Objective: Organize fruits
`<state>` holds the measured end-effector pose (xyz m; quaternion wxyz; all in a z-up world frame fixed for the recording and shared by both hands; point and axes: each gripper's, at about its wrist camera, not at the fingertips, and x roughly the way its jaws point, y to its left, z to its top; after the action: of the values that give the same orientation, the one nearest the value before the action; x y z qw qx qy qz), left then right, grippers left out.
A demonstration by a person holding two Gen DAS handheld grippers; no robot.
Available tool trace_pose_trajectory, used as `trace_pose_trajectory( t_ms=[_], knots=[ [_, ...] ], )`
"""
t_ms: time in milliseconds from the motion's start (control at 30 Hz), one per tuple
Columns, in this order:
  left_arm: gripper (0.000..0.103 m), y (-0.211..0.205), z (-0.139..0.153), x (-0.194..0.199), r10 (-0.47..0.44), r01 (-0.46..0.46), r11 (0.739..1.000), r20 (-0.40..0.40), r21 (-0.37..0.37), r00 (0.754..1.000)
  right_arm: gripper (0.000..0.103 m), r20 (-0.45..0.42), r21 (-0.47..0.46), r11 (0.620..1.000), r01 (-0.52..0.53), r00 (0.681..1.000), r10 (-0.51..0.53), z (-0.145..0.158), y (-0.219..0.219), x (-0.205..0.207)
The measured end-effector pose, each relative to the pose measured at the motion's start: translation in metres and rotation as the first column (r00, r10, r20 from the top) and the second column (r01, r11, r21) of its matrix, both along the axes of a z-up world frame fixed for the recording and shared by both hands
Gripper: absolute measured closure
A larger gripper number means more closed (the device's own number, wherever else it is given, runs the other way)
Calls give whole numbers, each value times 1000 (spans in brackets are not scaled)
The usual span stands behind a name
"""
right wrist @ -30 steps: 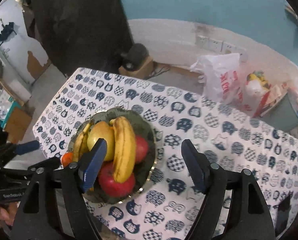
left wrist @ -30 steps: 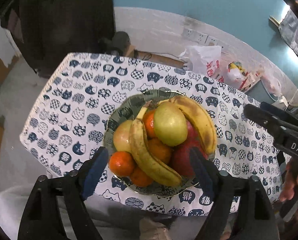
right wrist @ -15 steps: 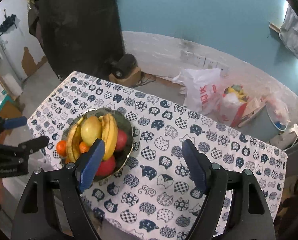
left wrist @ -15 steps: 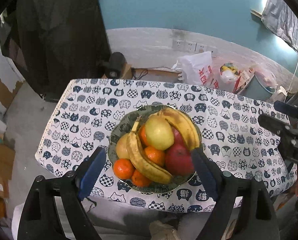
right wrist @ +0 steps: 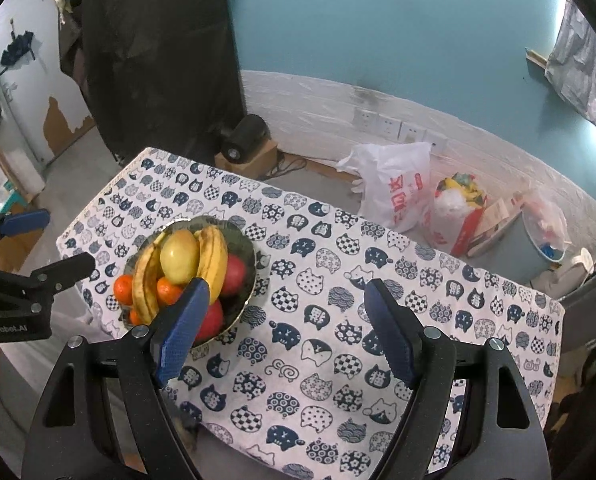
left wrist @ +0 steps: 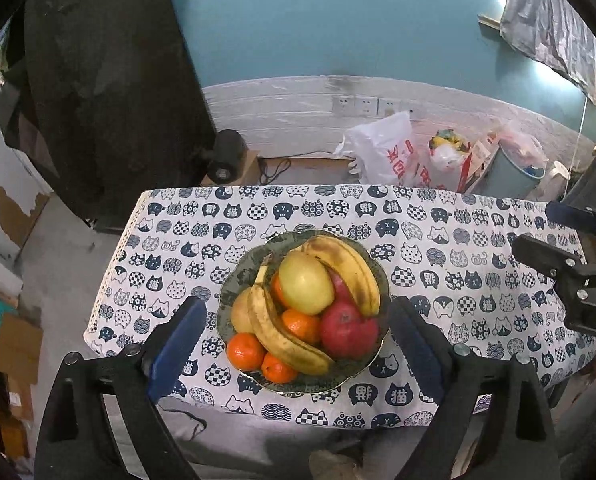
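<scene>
Left wrist view: left gripper hangs above the near table edge, jaws opening and now very wide, nothing between the pads; the fruit seen between them lies well below. Directly ahead and below sits the bowl, piled full: green apple on top, two bananas arching either side of it, red apple toward the right finger, tangerines toward the left finger. Fruit looks gathered already; the step in hand is probably a pull-back or a last check of the pile.

Right gripper is parted at a middling width and holds nothing. Bowl lies ahead-left of it, partly behind its left finger; ahead and to the right is only bare tablecloth.

Doing it well, if a fruit needs reseating: come straight down on the top apple, not the bananas, since these lean on the heap and could roll off the rim. Close gently; ripe skin will bruise.

Room: bowl stands near the table's front edge, just ahead of the left gripper, so any nudge toward the holder risks a drop. Wide open cloth to the right of the bowl and beyond it. The two grippers flank the bowl, well apart. Bags on the floor lie past the far edge, out of the way.
</scene>
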<state>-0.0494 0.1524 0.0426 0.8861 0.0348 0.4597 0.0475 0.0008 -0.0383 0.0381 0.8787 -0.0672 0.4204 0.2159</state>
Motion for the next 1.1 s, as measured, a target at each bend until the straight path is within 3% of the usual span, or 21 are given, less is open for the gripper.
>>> trace_pose_trajectory(
  t_ms=[1100],
  knots=[
    [9, -5, -2, 1, -1, 1, 1000, 1, 14, 1000, 24, -15, 4, 1000, -2, 1000, 3, -3, -2, 3]
  ],
)
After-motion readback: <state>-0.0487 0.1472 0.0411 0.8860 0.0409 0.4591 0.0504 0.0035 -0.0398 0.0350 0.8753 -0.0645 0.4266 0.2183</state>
